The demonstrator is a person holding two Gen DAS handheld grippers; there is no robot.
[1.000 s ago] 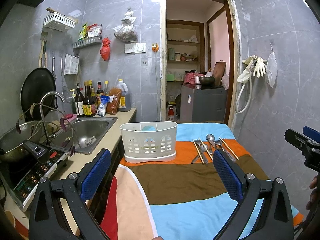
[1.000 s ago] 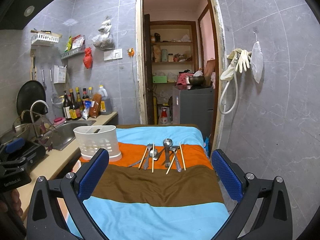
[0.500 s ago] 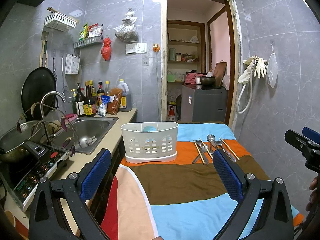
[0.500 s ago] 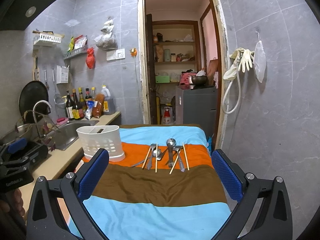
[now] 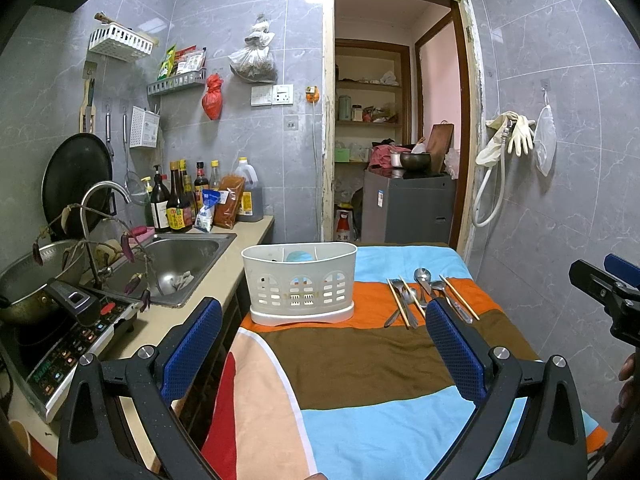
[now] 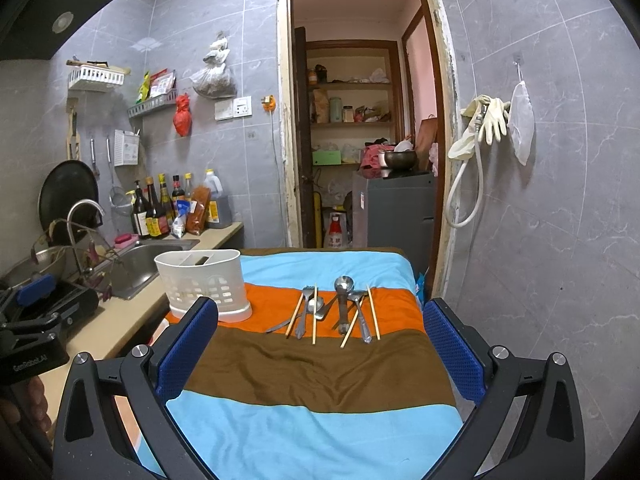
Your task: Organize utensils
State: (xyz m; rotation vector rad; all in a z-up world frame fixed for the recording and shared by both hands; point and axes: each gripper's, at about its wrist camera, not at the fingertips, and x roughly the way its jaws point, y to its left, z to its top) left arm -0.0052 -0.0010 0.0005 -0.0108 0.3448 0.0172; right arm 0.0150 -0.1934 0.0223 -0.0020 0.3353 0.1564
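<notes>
Utensils [image 6: 332, 312]: they are lying in a loose pile on the orange stripe of the striped cloth [image 6: 312, 376], just to the right of the white caddy [image 6: 204, 284].
What could go wrong: the pieces are crossing and touching each other, so a grab for one is likely to drag or knock its neighbours. The thin chopsticks [image 6: 374, 312] are lying flat on soft cloth, so the fingers may be pinching cloth along with them. A long piece could also be tipping out while it is being carried to the caddy.
How they are looking: shiny metal spoons and forks are mixed with pale wooden chopsticks, all pointing roughly the same way. One big round spoon [image 6: 344, 284] is sitting at the far end.
Caddy: it is standing upright with dividers inside. Something blue is showing in it in the left view; what it is cannot be told.
Right gripper [image 6: 320, 344]: it is hanging wide open over the cloth, holding nothing, near the pile.
Left gripper [image 5: 324, 344]: it is wide open too, empty, facing the caddy.
Job so far: nothing seems sorted yet.
</notes>
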